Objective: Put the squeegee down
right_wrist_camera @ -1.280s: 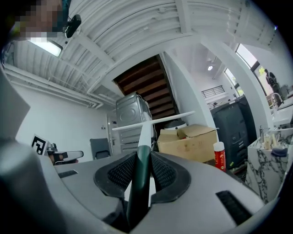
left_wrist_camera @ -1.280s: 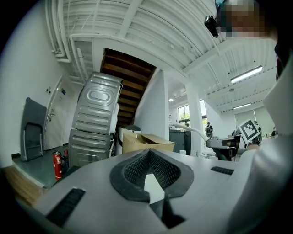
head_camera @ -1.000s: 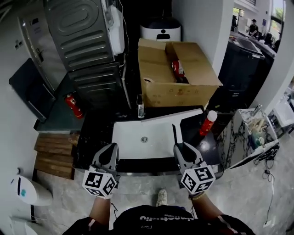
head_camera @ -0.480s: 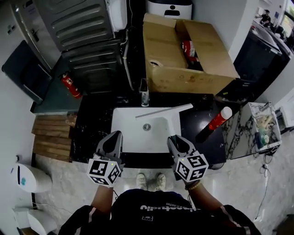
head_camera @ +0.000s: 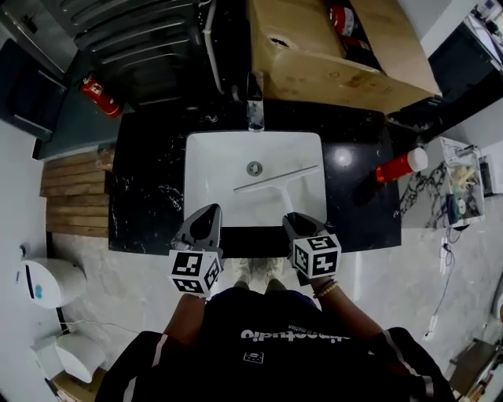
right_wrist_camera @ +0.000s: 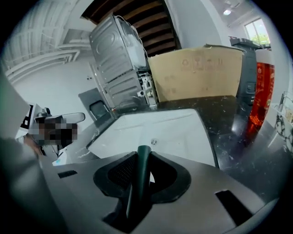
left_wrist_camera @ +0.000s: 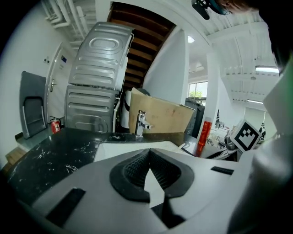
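Head view: a black, white-veined stone desk (head_camera: 149, 196) fills the middle of the room, with a white rectangular sink (head_camera: 206, 153) sunk into it and a faucet (head_camera: 255, 102) at its far edge. Pale marbled floor (head_camera: 126, 290) lies on the near side. Wooden planks (head_camera: 75, 196) lie to the left of the desk. At far left a grey ribbed metal appliance (head_camera: 134, 39) stands with a red fire extinguisher (head_camera: 98, 96) beside it.

The squeegee (head_camera: 275, 179) is over the sink. Its pale blade slants across the basin just near of the drain, and its dark handle runs back into the right claw (head_camera: 293, 220), which pinches it between both pads. Whether the blade touches the basin floor cannot be told. The left claw (head_camera: 207, 213) hangs over the near left rim of the sink, its pads pressed together at the tips with nothing between them.

The appliance is cut off at the top edge. A rack (head_camera: 460, 188) at far right holds things too small to make out.

An open cardboard box (head_camera: 338, 71) stands beyond the faucet. A red object (head_camera: 339, 17) inside it is partly cut off. A red bottle (head_camera: 401, 166) with a white cap lies on the desk, right of the sink.
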### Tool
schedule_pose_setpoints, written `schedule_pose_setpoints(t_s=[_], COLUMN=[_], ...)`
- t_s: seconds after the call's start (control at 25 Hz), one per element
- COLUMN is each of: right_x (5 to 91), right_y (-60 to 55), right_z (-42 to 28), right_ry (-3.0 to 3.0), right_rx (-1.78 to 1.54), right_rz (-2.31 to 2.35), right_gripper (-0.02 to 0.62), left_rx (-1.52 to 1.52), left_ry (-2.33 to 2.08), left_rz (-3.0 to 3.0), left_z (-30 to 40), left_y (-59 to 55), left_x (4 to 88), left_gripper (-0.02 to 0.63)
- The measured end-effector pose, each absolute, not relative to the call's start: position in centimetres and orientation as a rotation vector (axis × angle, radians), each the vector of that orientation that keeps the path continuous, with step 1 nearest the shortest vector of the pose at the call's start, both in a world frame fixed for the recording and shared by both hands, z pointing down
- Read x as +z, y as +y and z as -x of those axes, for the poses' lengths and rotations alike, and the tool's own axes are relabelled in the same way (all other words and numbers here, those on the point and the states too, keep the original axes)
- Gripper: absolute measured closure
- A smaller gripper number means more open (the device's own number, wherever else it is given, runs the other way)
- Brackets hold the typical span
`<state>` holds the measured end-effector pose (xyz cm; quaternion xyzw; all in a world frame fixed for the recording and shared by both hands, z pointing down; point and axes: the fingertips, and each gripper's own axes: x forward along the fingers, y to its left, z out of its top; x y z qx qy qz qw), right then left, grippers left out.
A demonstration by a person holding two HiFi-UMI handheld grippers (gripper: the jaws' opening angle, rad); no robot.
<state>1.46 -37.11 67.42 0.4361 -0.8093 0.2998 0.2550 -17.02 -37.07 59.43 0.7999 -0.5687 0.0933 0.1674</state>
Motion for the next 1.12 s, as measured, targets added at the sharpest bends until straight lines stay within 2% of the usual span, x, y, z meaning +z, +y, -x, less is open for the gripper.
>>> schedule_pose_setpoints(t_s=[0.24,0.32,0.52,0.76,0.96,1.12], right_x=[69.0,68.1,64.1,53.2,40.2,34.4], right_y=[-38.1,-38.9,-41.3,-44.5,-45.0,-44.0], right_z=[-2.1,-2.0,-1.8,-1.6,-1.1,-1.1], right_ry=[-2.118,-2.134,-2.214,-2.445,-2.727,-2.819], right_rx=[0.807,0.791,0.724,0.515,0.169,0.004], right_rz=[-1.215,-1.233,-1.294,-1.406,-1.465,-1.494], right_gripper=[0.448,0.423,0.424,0.449,0.509,0.557], left_rx=[0.255,0.244,0.188,0.056,-0.058,-0.123], left_ry=[-1.582,-1.585,-1.606,-1.665,-1.728,-1.736], left_rz=[-2.279,-2.292,-2.343,-2.443,-2.579,-2.65], left_z=[17.7,17.9,18.4,18.7,18.8,18.7], left_y=[-38.1,-38.6,-40.1,-41.7,-42.2,-41.9], left_x=[59.6,59.0,55.6,48.5,40.9,36.7], left_gripper=[0.592,0.592,0.592,0.592,0.592,0.591])
